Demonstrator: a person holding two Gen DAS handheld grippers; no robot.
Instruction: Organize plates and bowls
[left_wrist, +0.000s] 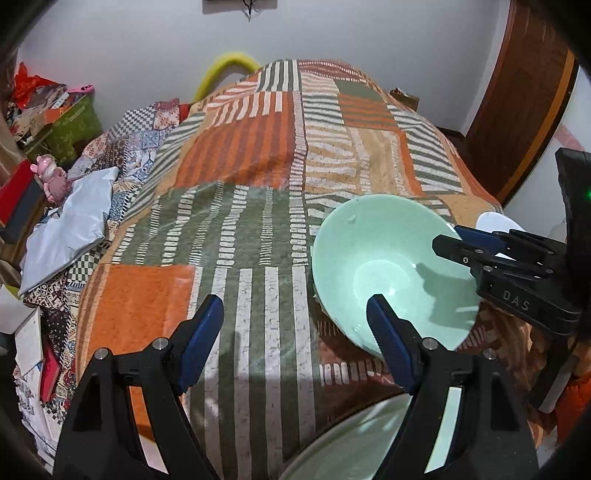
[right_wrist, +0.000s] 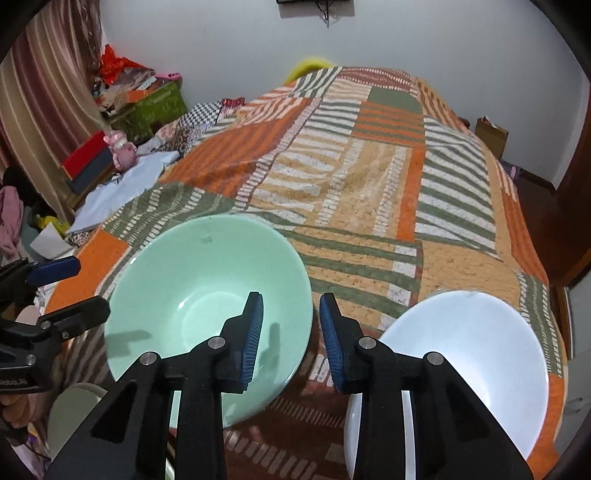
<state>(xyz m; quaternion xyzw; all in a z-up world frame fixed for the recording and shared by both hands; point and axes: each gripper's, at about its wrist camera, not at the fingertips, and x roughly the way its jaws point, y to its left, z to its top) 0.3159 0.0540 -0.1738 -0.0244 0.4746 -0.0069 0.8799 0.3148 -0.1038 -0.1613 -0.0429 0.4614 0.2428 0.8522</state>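
My right gripper (right_wrist: 290, 339) sits astride the rim of the green bowl (right_wrist: 207, 295) on the bedspread (right_wrist: 369, 192); its pads stand a little apart and do not press yet. My left gripper (left_wrist: 295, 347) is wide apart and empty. If I lift now, the smooth rim can slip out and strike the white bowl (right_wrist: 461, 369) just beside it.
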